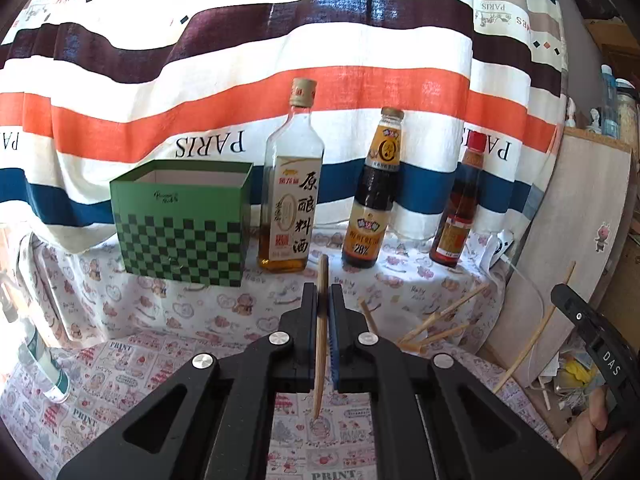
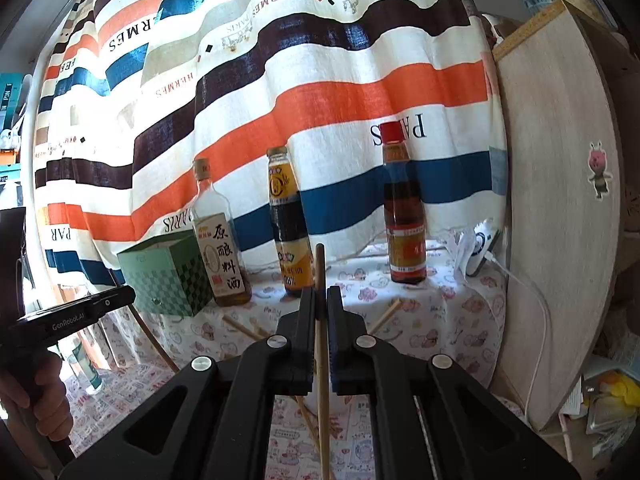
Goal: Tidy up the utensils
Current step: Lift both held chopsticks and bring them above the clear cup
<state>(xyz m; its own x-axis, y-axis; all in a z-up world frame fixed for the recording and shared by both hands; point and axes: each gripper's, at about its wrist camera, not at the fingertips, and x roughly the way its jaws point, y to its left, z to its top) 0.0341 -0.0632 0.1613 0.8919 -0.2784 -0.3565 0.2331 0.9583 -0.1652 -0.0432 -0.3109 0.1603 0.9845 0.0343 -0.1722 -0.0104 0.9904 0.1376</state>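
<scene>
2 tongs [image 1: 323, 294] [image 2: 320, 296] grip 1 chopstick [image 1: 321, 332] [image 2: 321, 344] ea.; 3 bottles [image 1: 290, 184], approx. 5 loose chopsticks [image 1: 444, 314].

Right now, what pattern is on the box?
Green and dark checks on the box, plain green band on top; clearest in the left wrist view.

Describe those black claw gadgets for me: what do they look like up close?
Each gripper, left and right, is matte black, with angular cut-out link arms, round silver pivot bolts and ribbed pads, blue on the left's. From the side, white lettering shows: "GenRobot.AI" on one, "DAS" on the other. Bare hands hold them.
</scene>
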